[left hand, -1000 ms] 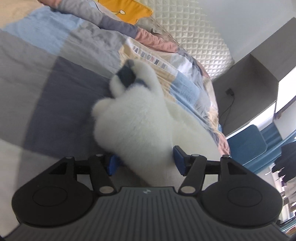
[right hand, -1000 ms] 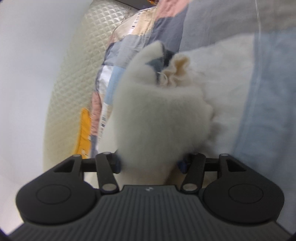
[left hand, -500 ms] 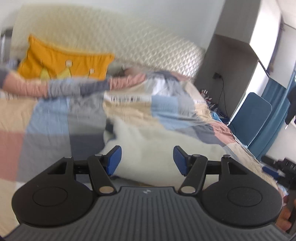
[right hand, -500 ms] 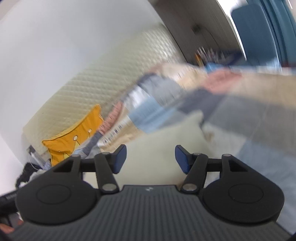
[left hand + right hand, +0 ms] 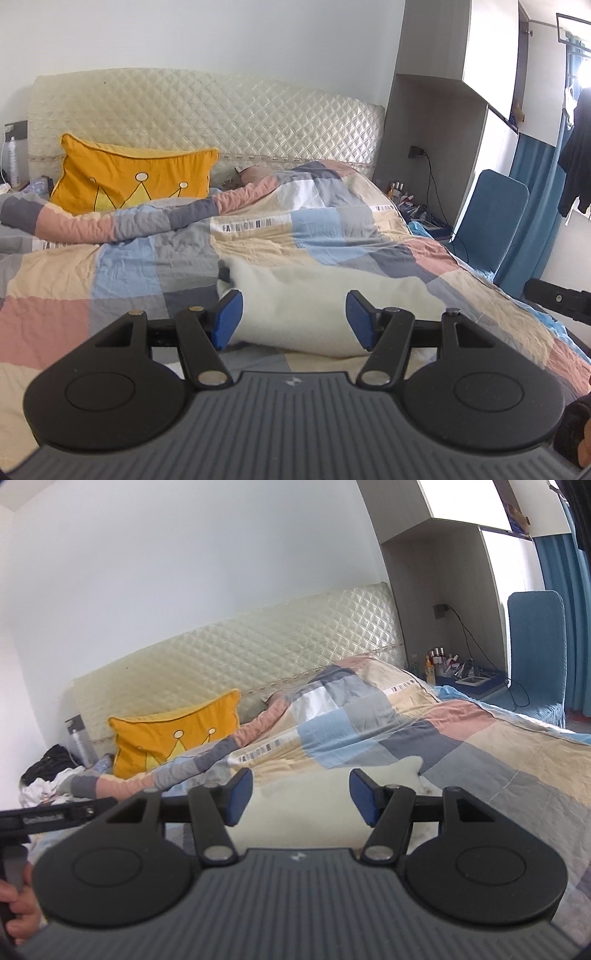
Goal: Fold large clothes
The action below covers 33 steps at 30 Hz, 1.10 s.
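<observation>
A white fluffy garment (image 5: 314, 295) lies folded into a thick bundle on the patchwork quilt (image 5: 147, 266) of a bed. My left gripper (image 5: 293, 314) hovers above and in front of it, open, with nothing between its blue pads (image 5: 229, 317). In the right wrist view the same garment (image 5: 325, 801) shows behind my right gripper (image 5: 301, 794), which is also open and empty, lifted clear of the fabric. A dark lining edge peeks out at the bundle's far left end.
A yellow crown pillow (image 5: 133, 181) leans on the quilted headboard (image 5: 221, 118). A blue chair (image 5: 487, 221) and a cluttered bedside shelf (image 5: 461, 675) stand right of the bed. A hand (image 5: 18, 912) holding the other gripper's handle shows at the lower left of the right wrist view.
A second ago both grippers were low against the white garment. Both have since risen and rolled level, leaving the bundle lying on the quilt with their jaws empty.
</observation>
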### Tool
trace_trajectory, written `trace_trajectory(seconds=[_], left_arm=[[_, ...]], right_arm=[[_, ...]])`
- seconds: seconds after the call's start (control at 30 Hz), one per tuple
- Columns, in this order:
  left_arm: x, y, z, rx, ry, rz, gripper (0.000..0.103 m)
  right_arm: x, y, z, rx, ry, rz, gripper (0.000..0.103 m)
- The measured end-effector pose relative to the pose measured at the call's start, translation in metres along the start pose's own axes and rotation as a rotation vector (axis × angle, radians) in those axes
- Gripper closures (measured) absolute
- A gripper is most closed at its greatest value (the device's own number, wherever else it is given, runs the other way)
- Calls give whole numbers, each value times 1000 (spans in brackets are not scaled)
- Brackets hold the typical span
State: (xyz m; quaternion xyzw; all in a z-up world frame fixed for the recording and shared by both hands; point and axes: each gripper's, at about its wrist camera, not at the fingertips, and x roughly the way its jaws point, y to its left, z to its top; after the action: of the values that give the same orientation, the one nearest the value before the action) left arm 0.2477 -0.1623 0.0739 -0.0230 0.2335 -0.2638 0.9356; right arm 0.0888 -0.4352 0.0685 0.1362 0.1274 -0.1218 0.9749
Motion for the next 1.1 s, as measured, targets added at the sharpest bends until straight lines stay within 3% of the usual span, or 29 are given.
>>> trace_trajectory(seconds=[0.4, 0.67, 0.83, 1.0, 1.1], left_arm=[[45, 5, -93, -38, 106, 32, 36], [100, 10, -183, 69, 169, 124, 36], [121, 23, -220, 75, 192, 158, 35], [127, 33, -236, 58, 170, 160, 25], [130, 33, -239, 64, 171, 188, 8]], right_arm=[[4, 16, -47, -57, 24, -61, 41], [27, 20, -82, -100, 40, -95, 41], [37, 22, -90, -113, 48, -94, 41], [45, 21, -97, -128, 79, -88, 41], [47, 21, -99, -126, 92, -88, 42]])
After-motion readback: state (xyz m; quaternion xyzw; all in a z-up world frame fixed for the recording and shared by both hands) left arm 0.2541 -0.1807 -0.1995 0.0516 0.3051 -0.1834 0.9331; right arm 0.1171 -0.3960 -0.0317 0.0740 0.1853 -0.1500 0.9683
